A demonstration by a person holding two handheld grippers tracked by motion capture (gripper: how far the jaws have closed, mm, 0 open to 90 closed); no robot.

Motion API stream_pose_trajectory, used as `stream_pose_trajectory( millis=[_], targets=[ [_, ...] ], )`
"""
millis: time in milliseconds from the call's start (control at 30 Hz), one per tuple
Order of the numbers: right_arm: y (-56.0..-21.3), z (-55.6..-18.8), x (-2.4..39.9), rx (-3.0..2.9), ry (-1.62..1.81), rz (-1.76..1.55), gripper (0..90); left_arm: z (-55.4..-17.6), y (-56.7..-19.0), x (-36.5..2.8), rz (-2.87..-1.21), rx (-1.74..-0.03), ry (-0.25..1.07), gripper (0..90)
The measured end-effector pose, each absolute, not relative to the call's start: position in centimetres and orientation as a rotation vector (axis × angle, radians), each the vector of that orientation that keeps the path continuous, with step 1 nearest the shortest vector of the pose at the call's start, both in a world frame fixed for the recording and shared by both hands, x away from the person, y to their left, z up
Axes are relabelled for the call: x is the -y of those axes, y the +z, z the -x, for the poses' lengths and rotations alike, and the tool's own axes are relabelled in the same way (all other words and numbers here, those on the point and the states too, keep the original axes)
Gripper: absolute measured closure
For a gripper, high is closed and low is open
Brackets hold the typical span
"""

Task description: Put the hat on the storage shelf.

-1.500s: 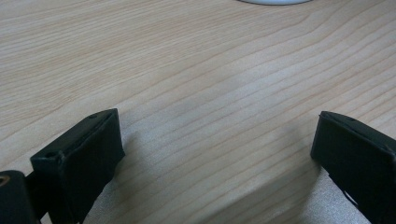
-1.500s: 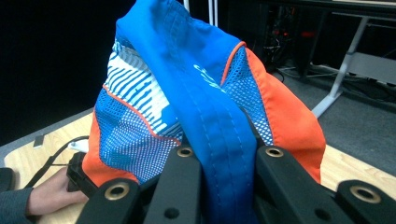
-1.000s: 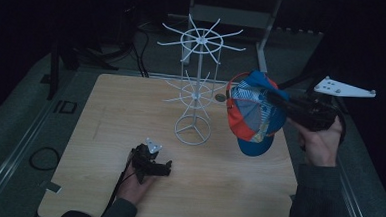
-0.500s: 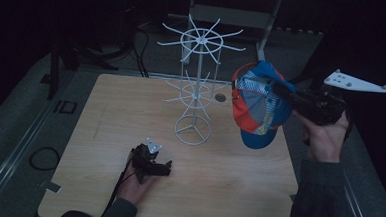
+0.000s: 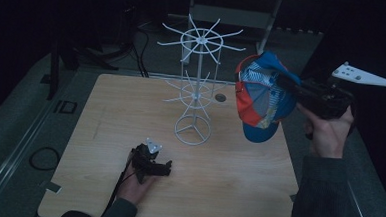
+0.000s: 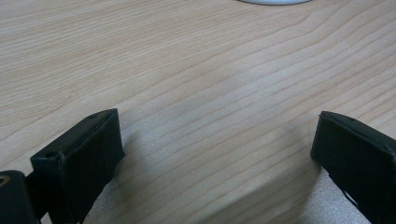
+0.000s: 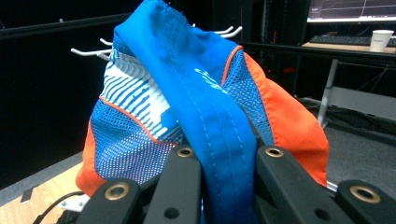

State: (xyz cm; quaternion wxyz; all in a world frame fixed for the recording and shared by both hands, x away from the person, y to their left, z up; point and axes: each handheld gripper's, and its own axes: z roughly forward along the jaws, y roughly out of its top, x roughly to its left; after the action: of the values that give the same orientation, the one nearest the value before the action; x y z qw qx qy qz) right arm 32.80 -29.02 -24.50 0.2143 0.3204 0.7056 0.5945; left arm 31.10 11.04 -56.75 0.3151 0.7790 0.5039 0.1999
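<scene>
Holding cap (image 5: 261, 99) aloft in right gripper (image 5: 287, 86), off right edge of table (image 5: 226, 190), level with upper tier of white wire rack (image 5: 196, 88) and just right of it, not touching rack as far as visible. Clamped on a fold of blue fabric, right fingers (image 7: 180, 186) pressed tight on both sides of the seam strip in right gripper view; cap (image 7: 201, 116) bunched above them, blue crown, orange side panels, white-and-blue striped mesh, brim pointing down toward table in high view. Seen past cap in right gripper view: white rack prongs (image 7: 88, 51), plus paper cup (image 7: 381, 39) on a far desk. Gripped from below by right hand (image 5: 327, 133), grey three-cornered plate (image 5: 364, 75) sticking out to the right. Rested left gripper (image 5: 150, 161) on table near front edge, well apart from cap, left hand (image 5: 137, 183) behind it. Spread wide, left fingers (image 6: 79, 158) with nothing between, bare wood grain underneath in left gripper view, rim of rack base (image 6: 273, 2) just at top edge. Stood rack on round base mid-table, between the two grippers.
</scene>
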Motion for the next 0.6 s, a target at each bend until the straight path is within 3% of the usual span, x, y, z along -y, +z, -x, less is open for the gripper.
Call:
stream_pose_trajectory(
  millis=[600],
  targets=[
    [-22.9, -35.3, 27.6, -1.912, 1.697, -0.909, 84.2, -31.1, -56.7, -11.1, -2.057, -1.326, 0.527, 2.6]
  ],
)
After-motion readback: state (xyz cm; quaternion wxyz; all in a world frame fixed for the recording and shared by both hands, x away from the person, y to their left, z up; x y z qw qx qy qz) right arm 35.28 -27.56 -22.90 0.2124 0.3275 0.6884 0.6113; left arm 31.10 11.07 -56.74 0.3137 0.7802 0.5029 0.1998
